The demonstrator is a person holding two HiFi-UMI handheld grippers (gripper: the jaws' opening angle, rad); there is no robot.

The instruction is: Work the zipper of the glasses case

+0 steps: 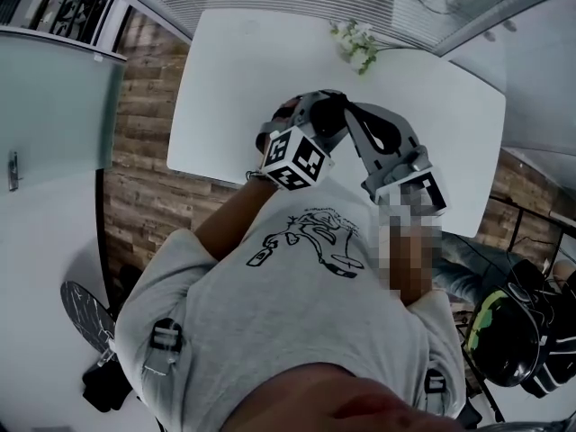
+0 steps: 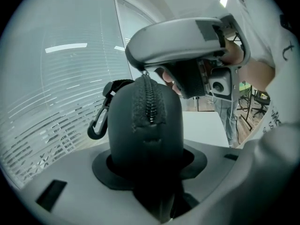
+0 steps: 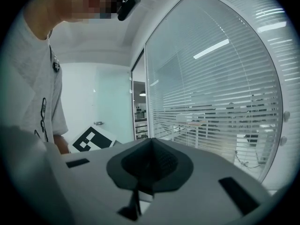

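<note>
In the left gripper view a dark glasses case [image 2: 145, 130] stands upright between the jaws of my left gripper [image 2: 147, 172], which is shut on its lower end. A zipper [image 2: 150, 102] runs up the middle of the case, and a black clip [image 2: 98, 123] hangs at its left side. My right gripper [image 2: 140, 67] reaches in from the upper right, its tips meeting the top of the zipper, shut on the zipper pull. From its own view, the right gripper [image 3: 150, 158] has its pads pressed together, and the case is hidden below them. In the head view both grippers [image 1: 310, 115] [image 1: 346, 111] are held above the table.
A white table [image 1: 234, 79] lies under the hands, with a small green sprig [image 1: 355, 43] at its far edge. Glass walls with blinds stand behind. Wooden floor shows at the left, and a dark helmet and bags [image 1: 508, 331] lie at the lower right.
</note>
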